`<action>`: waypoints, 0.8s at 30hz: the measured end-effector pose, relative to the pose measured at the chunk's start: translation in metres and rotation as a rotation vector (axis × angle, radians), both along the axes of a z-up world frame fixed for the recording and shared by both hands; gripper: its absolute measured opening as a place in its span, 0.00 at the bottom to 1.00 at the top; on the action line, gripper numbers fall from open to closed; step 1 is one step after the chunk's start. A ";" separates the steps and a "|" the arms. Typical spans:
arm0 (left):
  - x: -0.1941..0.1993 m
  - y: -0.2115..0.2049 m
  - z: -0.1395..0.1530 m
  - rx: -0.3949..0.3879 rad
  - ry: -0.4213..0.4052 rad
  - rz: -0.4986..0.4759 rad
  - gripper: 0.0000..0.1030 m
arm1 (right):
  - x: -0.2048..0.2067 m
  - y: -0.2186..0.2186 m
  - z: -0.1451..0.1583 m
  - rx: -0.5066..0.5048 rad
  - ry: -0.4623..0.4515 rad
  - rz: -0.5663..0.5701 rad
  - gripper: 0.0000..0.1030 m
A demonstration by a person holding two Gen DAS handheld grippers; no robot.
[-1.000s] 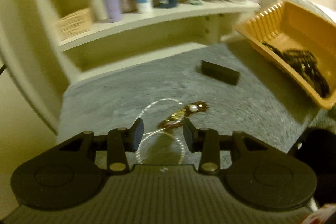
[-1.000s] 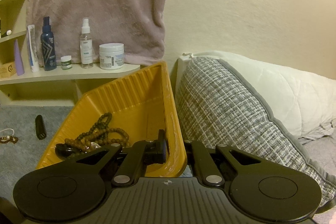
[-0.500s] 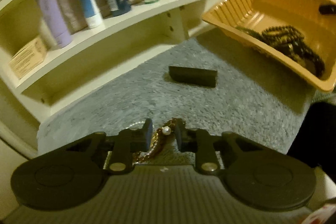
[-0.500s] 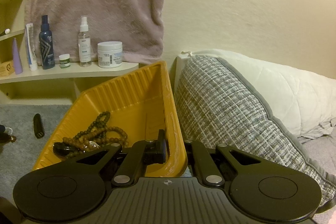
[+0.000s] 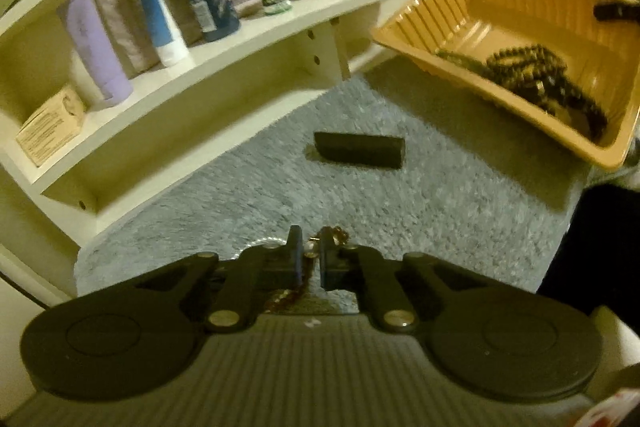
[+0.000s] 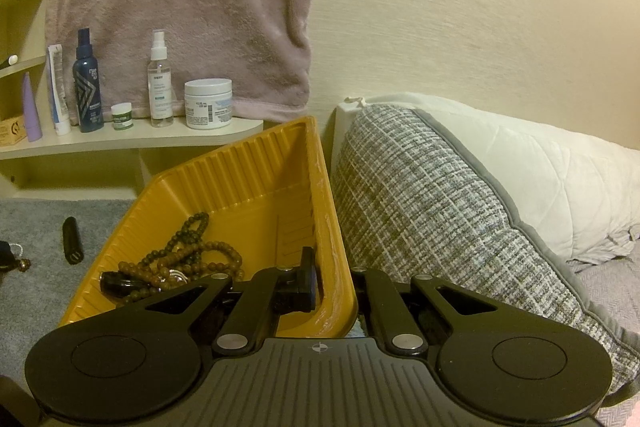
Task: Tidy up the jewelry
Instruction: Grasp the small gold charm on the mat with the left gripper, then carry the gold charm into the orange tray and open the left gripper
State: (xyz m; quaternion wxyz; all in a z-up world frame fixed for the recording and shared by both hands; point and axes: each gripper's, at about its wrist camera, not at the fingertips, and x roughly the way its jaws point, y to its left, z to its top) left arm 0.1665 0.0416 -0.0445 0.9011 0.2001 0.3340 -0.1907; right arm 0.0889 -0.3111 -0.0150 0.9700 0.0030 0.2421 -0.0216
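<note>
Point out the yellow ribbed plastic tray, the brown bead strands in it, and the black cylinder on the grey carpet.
yellow ribbed plastic tray (image 6: 240, 179), right wrist view, on its ribbed back wall.
brown bead strands (image 6: 188, 251), right wrist view, on the middle of the pile.
black cylinder (image 5: 358, 150), left wrist view, on its side, mid-length.

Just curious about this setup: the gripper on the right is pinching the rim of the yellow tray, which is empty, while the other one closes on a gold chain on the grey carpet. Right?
Not quite: the yellow tray is not empty. The right wrist view shows brown bead strands lying in it. The rest holds: the right gripper pinches its rim, and the left gripper has closed on the gold chain.
</note>
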 end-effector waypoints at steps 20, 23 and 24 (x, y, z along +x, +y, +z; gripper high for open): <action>-0.004 -0.057 0.053 -0.175 -0.049 -0.105 0.07 | 0.001 0.001 0.001 0.000 0.001 0.002 0.05; -0.008 -0.083 0.055 -0.232 -0.033 -0.156 0.07 | 0.001 0.002 0.003 0.002 -0.002 0.002 0.05; -0.011 -0.094 0.056 -0.249 -0.026 -0.182 0.07 | 0.001 0.003 0.003 0.002 -0.003 0.001 0.05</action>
